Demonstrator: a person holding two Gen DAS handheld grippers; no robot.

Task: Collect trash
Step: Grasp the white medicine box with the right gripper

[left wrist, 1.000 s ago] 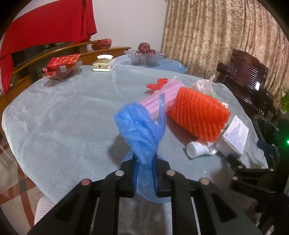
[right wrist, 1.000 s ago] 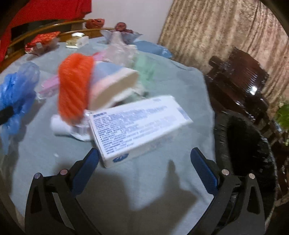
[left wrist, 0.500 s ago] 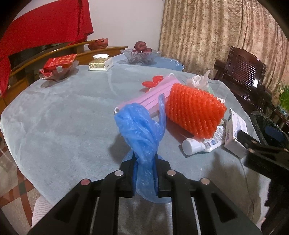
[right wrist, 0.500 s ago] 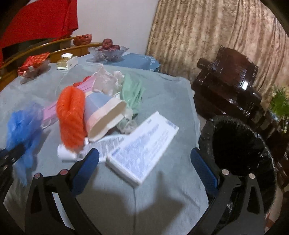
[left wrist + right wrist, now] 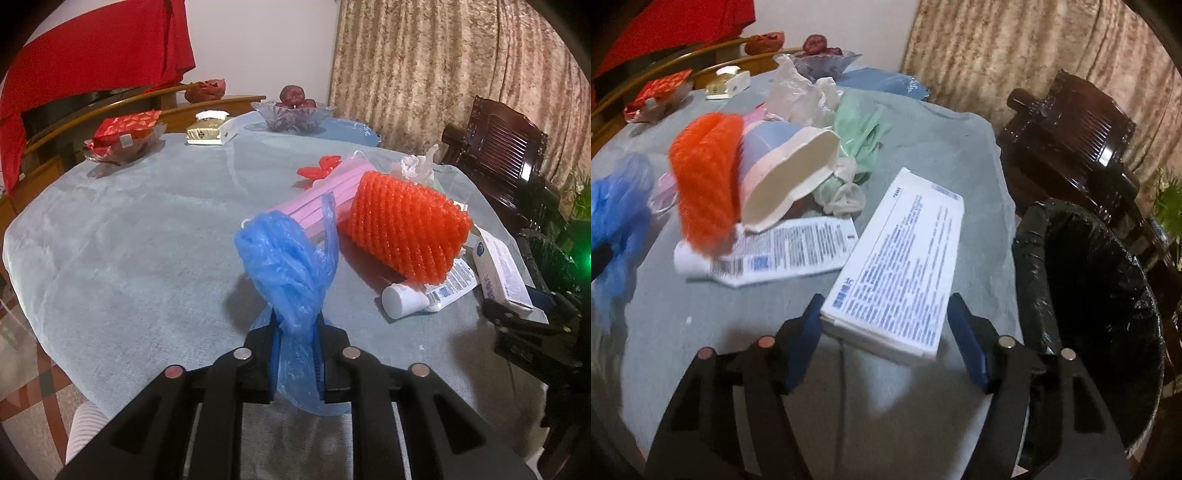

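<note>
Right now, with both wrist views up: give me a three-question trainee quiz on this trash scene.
1. True or false: the left gripper is shut on the blue plastic bag.
2. What lies between the right gripper's jaws? A) toothpaste tube B) white printed box C) orange foam net
3. Fill in: the black-lined bin stands beside the table's ____ edge in the right wrist view.

Key:
1. True.
2. B, the white printed box; the jaws have just been closing around it.
3. Right.
</note>
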